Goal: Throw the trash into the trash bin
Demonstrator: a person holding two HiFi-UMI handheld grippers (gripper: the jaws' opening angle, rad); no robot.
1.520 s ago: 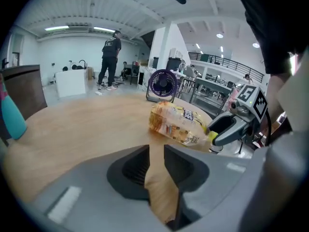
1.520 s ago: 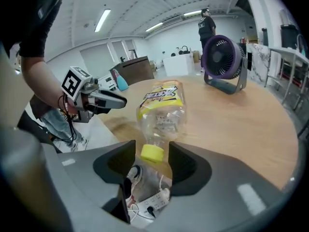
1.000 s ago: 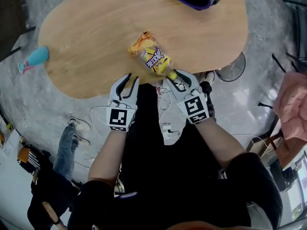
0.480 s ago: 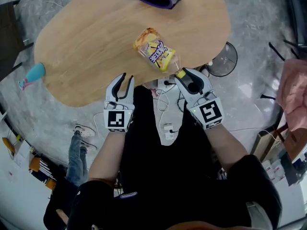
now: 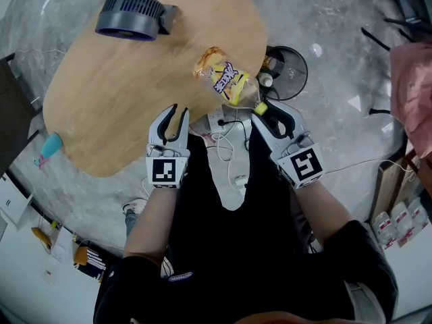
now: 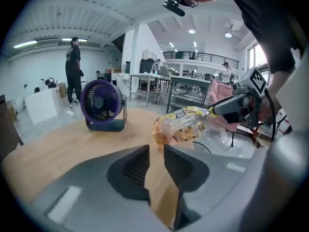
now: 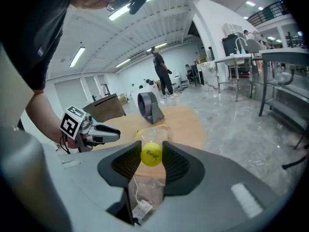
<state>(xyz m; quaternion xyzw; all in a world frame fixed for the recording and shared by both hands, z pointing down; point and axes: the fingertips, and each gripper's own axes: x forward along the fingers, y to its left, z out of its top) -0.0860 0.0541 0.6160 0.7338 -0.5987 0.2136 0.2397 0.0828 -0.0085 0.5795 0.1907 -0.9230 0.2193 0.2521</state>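
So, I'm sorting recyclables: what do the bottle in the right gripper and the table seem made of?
The bottle is probably thin clear plastic, glossy: see-through wall, yellow printed label. The table looks like wood or wood-look laminate, matte: pale grain, little glare.

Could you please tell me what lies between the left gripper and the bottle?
Only bare wooden table, as the head view and left gripper view both show. The left gripper is empty; the bottle hangs by its yellow cap in the right gripper.
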